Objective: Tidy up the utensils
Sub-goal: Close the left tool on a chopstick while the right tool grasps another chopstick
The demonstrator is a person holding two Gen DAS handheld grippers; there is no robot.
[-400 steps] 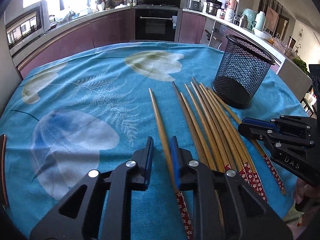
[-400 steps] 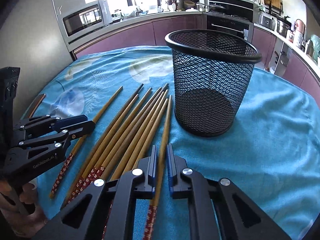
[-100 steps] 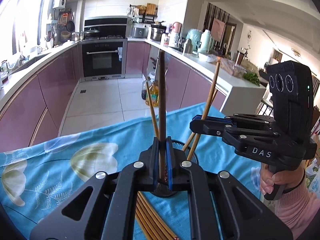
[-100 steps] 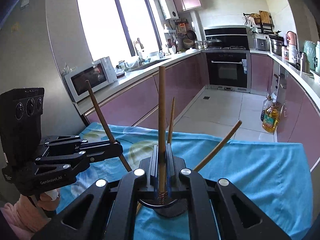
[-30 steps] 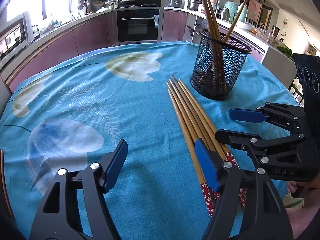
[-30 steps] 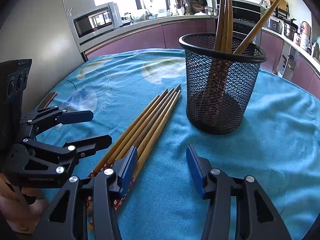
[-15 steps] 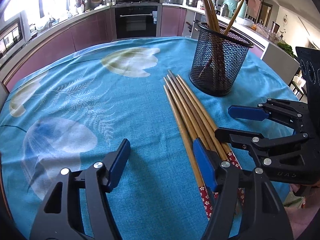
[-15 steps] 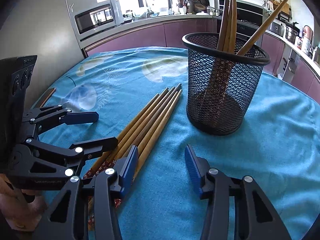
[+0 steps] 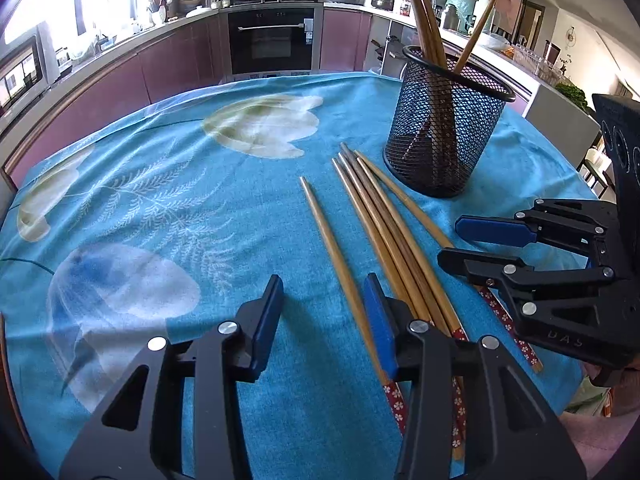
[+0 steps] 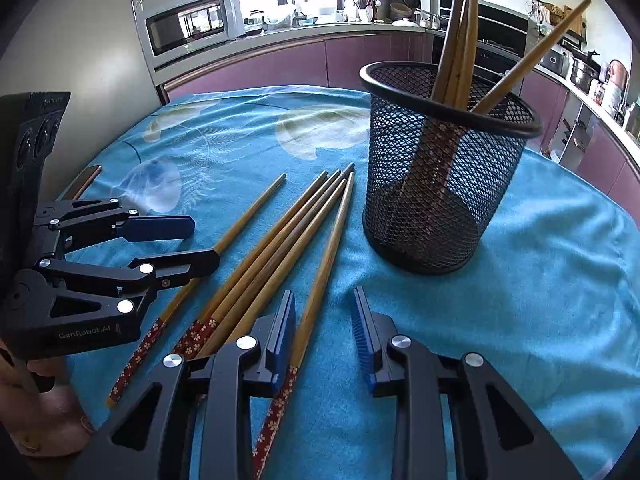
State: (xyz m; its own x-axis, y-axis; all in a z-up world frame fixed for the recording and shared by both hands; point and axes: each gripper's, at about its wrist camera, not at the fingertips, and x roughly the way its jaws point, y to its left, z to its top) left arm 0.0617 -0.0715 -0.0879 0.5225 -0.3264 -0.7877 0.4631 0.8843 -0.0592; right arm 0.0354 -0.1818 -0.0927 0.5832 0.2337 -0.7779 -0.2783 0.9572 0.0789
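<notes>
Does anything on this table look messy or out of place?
Slightly. One chopstick lies apart from the bundle of chopsticks on the blue tablecloth, and those in the mesh holder lean different ways. Nothing spilled or broken.

Two low wrist views facing forward, near tablecloth [image 9: 168, 208], sharing mesh holder [image 10: 436, 196]

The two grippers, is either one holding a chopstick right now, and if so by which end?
Neither. The left gripper and the right gripper are both open, each straddling a loose chopstick on the tablecloth without clamping it.
</notes>
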